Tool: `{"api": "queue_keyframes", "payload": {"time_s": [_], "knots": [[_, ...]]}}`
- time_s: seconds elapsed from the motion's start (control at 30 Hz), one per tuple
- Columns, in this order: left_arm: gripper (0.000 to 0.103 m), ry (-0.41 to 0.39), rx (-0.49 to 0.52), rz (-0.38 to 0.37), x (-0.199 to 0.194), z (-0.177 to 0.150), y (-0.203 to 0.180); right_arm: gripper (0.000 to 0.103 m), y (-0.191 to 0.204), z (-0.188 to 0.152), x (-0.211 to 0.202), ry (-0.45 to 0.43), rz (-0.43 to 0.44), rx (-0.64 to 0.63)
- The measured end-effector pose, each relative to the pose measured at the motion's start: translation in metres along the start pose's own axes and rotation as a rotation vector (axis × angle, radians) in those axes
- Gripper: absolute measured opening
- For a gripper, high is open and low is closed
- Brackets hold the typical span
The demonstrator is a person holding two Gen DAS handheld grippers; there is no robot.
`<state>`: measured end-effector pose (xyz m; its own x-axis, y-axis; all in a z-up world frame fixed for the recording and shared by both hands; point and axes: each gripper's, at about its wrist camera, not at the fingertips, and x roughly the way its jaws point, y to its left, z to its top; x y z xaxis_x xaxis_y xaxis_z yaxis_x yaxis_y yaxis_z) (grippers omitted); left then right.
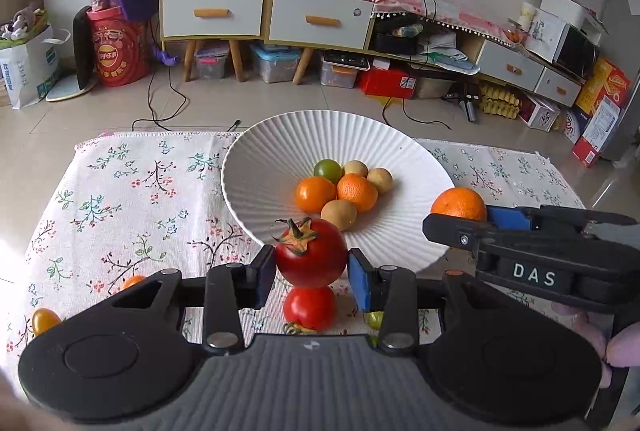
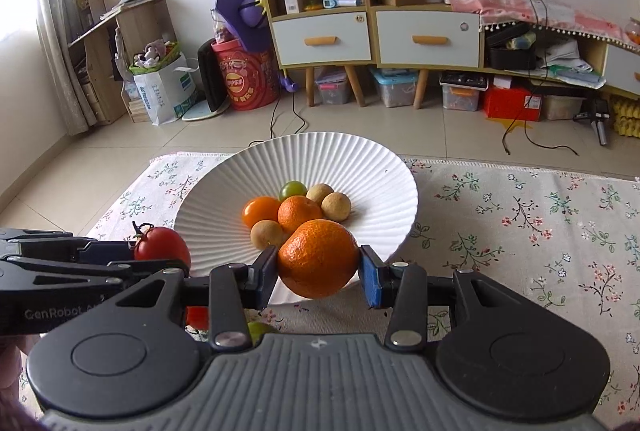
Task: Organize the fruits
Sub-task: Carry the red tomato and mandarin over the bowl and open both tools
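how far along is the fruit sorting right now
Done: six small fruits already sit in the white plate. In hand: the left gripper holds a red tomato, the right gripper an orange, both near the plate. Left: a second tomato and small yellow and green fruits on the tablecloth.

Warm fruit colours on white and florals

A red tomato (image 1: 311, 253) and orange mandarin (image 2: 318, 258) sit before a ribbed white plate (image 1: 280, 147); the pale tablecloth (image 1: 132, 191) bears small flower sprigs.
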<state>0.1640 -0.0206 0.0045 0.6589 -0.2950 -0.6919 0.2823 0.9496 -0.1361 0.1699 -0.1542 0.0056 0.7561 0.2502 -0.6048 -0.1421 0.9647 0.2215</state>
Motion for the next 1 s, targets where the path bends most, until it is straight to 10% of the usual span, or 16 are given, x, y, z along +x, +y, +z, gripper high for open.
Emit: {"api": "queue_keyframes", "payload": {"time_s": [0.63,1.0], "knots": [[0.038,-0.039,-0.091,-0.013,0.03,0.021,0.02,0.04,-0.003,0.003,0.023,0.044,0.038,-0.085],[0.039,-0.035,-0.102,0.004,0.018,0.02,0.024,0.057,-0.008,0.01,0.008,0.003,0.051,-0.013]]}}
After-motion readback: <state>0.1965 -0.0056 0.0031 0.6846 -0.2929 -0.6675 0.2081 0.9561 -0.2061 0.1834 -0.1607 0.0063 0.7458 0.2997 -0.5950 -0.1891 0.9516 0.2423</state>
